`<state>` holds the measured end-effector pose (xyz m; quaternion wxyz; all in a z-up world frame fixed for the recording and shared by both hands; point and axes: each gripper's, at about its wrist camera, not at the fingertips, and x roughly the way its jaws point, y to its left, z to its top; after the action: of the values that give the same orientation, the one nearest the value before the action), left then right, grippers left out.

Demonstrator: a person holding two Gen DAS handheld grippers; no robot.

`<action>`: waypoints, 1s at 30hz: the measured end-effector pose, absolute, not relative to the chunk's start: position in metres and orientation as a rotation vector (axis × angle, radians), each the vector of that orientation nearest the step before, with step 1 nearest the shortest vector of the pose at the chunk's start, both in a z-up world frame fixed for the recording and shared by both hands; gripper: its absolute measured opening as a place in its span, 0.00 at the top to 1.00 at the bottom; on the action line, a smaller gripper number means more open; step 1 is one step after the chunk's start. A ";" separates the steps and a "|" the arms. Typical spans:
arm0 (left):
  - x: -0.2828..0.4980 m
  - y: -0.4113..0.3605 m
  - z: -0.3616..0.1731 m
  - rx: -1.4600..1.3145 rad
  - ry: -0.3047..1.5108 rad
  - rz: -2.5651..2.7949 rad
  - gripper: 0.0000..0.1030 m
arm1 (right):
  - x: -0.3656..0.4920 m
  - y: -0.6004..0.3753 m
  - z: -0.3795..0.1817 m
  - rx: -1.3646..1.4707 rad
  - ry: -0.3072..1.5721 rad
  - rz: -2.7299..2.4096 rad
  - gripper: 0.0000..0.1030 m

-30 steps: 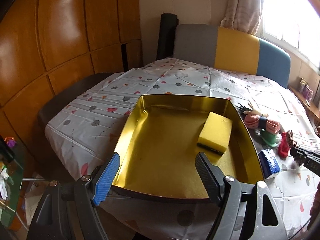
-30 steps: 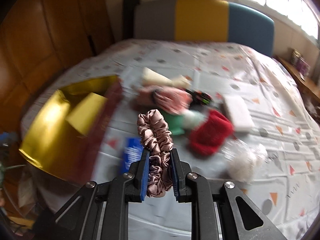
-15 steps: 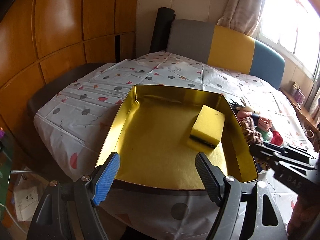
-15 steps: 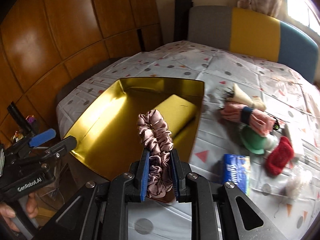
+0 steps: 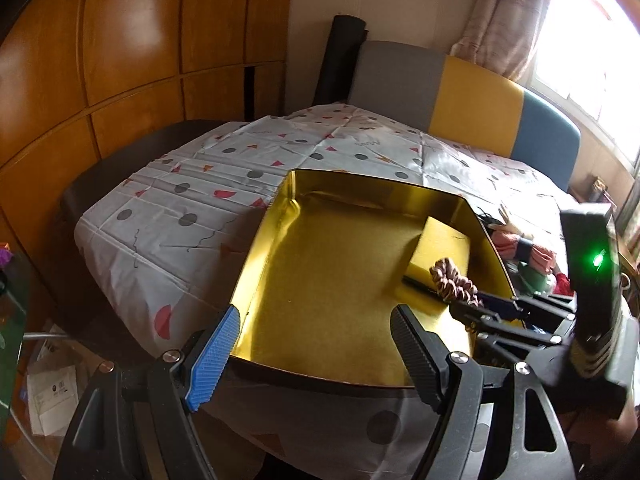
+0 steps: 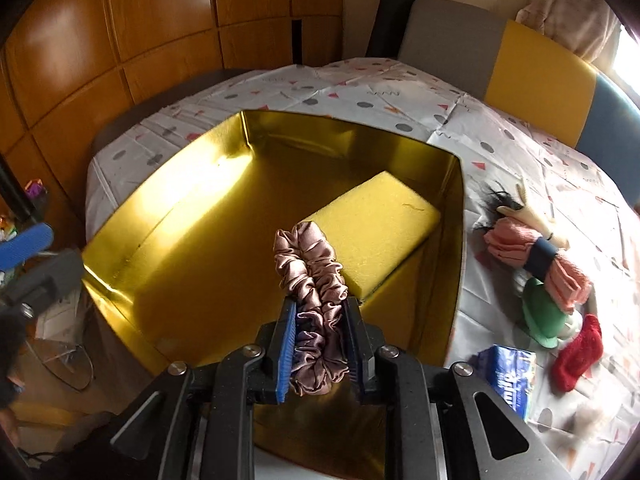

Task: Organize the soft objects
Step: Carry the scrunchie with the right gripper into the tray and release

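The ruched pink satin scrunchie [image 6: 312,280] is pinched between the closed fingers of the right gripper [image 6: 320,342], hanging over the shiny gold rectangular tray [image 6: 168,168], not yet released. One item, a yellow foam sponge block [image 6: 376,228], already lies inside; several soft things wait on the patterned tablecloth [image 6: 500,152]. The left gripper [image 5: 316,344] hovers open and empty at the tray's near edge

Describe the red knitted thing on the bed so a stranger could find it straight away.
Start at the gold tray on the patterned bedspread and look past its right wall, where loose items lie in a row. The red knitted piece lies nearest the camera, just beyond the green cap and right of the blue packet. It is the only bright red, fuzzy item there.
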<state>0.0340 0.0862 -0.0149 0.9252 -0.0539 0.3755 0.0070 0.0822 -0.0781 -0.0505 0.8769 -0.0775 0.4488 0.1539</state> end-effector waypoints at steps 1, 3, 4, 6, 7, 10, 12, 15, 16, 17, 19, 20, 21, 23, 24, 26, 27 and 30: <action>0.034 0.088 -0.015 -0.115 0.771 0.016 0.23 | 0.083 -0.076 -0.055 -0.179 0.941 0.310 0.75; 0.035 0.091 -0.016 -0.125 0.769 0.015 0.23 | 0.083 -0.074 -0.058 -0.192 0.933 0.304 0.74; 0.035 0.092 -0.016 -0.128 0.768 0.017 0.23 | 0.082 -0.073 -0.058 -0.198 0.927 0.303 0.72; 0.036 0.093 -0.015 -0.137 0.768 0.016 0.23 | 0.079 -0.072 -0.057 -0.214 0.909 0.290 0.60; 0.037 0.093 -0.015 -0.143 0.767 0.011 0.23 | 0.076 -0.073 -0.054 -0.214 0.893 0.287 0.54; 0.039 0.093 -0.016 -0.158 0.774 -0.005 0.22 | 0.069 -0.075 -0.046 -0.216 0.850 0.274 0.48; 0.039 0.091 -0.017 -0.158 0.780 -0.005 0.22 | 0.065 -0.077 -0.042 -0.217 0.830 0.267 0.46; 0.038 0.089 -0.016 -0.161 0.782 -0.014 0.22 | 0.058 -0.079 -0.034 -0.225 0.801 0.253 0.44; 0.037 0.088 -0.015 -0.159 0.781 -0.016 0.22 | 0.055 -0.079 -0.031 -0.229 0.790 0.250 0.42; 0.037 0.087 -0.014 -0.153 0.780 -0.017 0.22 | 0.053 -0.080 -0.028 -0.233 0.782 0.248 0.40; 0.036 0.084 -0.012 -0.141 0.775 -0.020 0.22 | 0.048 -0.082 -0.022 -0.235 0.759 0.241 0.37; 0.035 0.083 -0.011 -0.133 0.774 -0.024 0.21 | 0.046 -0.084 -0.019 -0.234 0.751 0.238 0.36; 0.035 0.081 -0.011 -0.127 0.773 -0.027 0.21 | 0.043 -0.086 -0.017 -0.232 0.744 0.235 0.36; 0.034 0.077 -0.008 -0.117 0.767 -0.037 0.21 | 0.039 -0.091 -0.013 -0.229 0.733 0.227 0.34; 0.033 0.075 -0.007 -0.115 0.766 -0.046 0.19 | 0.037 -0.095 -0.011 -0.227 0.727 0.222 0.34; 0.032 0.071 -0.005 -0.113 0.763 -0.065 0.19 | 0.033 -0.104 -0.007 -0.218 0.716 0.206 0.32; 0.032 0.068 -0.004 -0.113 0.759 -0.075 0.18 | 0.031 -0.108 -0.006 -0.214 0.713 0.199 0.32; 0.031 0.057 -0.001 -0.101 0.751 -0.112 0.16 | 0.027 -0.126 -0.001 -0.201 0.704 0.167 0.31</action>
<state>0.0308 0.0573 -0.0007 0.9276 -0.0493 0.3662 -0.0548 0.0267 -0.1261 -0.0013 0.9303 -0.0980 0.3438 0.0817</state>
